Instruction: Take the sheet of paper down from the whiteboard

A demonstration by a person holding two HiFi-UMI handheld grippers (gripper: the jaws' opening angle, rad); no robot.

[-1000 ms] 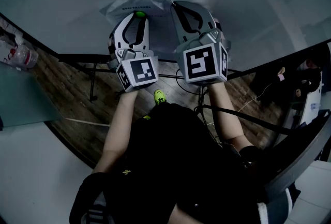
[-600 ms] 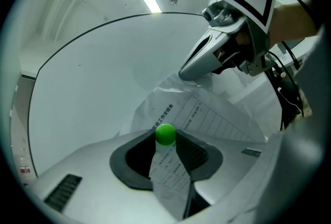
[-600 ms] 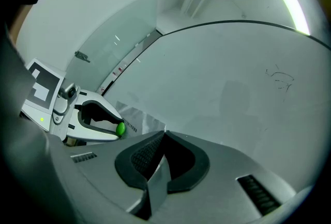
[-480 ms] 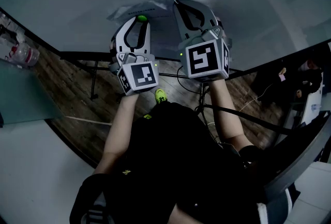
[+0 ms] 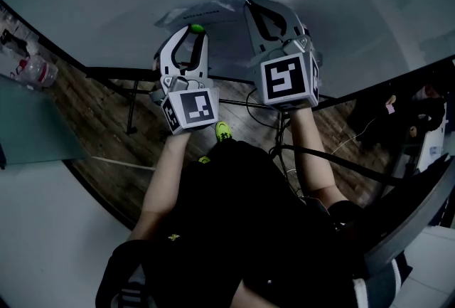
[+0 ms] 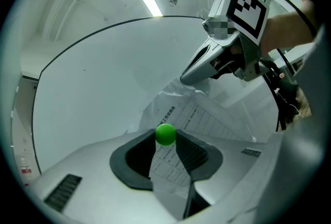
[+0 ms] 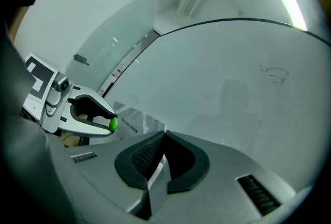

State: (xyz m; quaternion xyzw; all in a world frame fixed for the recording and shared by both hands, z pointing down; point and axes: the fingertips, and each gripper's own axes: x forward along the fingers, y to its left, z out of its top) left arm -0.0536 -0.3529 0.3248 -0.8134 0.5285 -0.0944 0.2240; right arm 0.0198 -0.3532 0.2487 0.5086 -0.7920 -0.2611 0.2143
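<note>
I see both tongs pointing level at the whiteboard (image 7: pixel 232 62), side by side near its lower edge. The right gripper (image 7: pixel 163 137) is clenched, and a thin strip of the sheet of paper (image 6: pixel 207 122) runs up between its dark pads, so I read it as grasping the paper's edge. The left gripper (image 5: pixel 192 35) stands just beside it, on the side of the board's left end. Its tips are pinched on a small green ball (image 6: pixel 165 134), which sits right at the tips, close to the board's face. Below the ball, a creased fold of the same sheet comes back between the left jaws, with lines of print showing on it that are too small for me to read. The sheet is crumpled and bulges away from the whiteboard, stretched between the two grippers with its printed table turned toward me. From my head view it lies low on the board, just above the bottom edge, and I cannot tell whether any part of it is pressed flat against the surface. The board around it is bare apart from a faint scribble well off to the right.
</note>
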